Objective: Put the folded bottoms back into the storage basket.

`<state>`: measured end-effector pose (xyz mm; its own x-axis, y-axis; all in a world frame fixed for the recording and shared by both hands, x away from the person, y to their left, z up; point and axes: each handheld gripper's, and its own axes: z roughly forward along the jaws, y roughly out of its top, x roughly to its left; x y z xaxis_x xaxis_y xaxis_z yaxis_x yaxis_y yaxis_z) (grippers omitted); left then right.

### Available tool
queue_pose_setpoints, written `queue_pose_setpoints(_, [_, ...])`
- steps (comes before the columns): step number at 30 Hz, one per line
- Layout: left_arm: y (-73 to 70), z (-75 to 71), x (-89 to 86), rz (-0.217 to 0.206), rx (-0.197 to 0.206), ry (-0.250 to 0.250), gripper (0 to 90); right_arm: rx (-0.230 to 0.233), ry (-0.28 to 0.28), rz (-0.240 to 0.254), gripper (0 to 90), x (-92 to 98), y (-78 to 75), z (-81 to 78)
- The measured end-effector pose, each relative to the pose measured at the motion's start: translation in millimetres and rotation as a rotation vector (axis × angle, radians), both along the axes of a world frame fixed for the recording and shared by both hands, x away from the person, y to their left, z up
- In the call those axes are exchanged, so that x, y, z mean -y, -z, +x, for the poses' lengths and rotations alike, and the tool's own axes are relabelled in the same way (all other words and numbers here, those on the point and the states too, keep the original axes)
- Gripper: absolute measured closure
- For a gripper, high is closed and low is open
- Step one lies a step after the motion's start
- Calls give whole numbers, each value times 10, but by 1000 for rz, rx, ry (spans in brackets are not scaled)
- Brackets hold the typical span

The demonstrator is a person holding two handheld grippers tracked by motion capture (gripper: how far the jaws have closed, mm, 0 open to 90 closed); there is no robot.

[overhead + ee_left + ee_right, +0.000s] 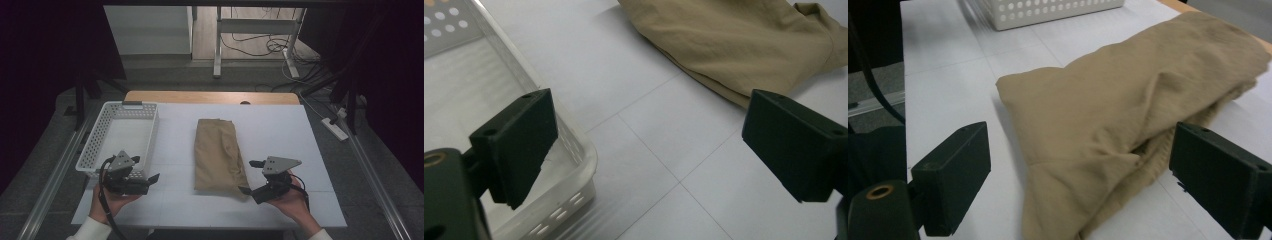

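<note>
Two grippers hang over the near edge of the table, each with its jaws spread and holding nothing. The right gripper (252, 181) sits at the near right corner of the folded tan cloth (216, 152), its jaws straddling that corner in the right gripper view, where the stacked layers of the cloth (1128, 115) show as a thick, rumpled edge. The left gripper (149, 181) hovers just beside the near end of the white perforated basket (95, 142), which stands along the table's left edge; the cloth lies apart from it, in the middle of the table (280, 130), running lengthwise from the near side toward the far edge. The cloth looks soft, light and limp, so it will likely sag and unfold if lifted by one point. A pinch through all layers at each near corner, or at the folded edge, should keep the bundle together.
</note>
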<state>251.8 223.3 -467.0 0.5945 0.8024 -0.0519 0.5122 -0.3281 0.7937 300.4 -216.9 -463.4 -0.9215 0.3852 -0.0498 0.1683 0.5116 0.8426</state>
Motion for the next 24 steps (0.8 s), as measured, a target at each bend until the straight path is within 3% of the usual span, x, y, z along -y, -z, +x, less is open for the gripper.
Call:
queue_pose_setpoints(14, [5, 2, 4, 1, -4, -1, 83, -49, -71, -54, 95, -333, 93, 122])
queue_pose_setpoints(24, [10, 3, 7, 5, -7, -6, 83, -87, -106, -75, 97, -438, 154, 112])
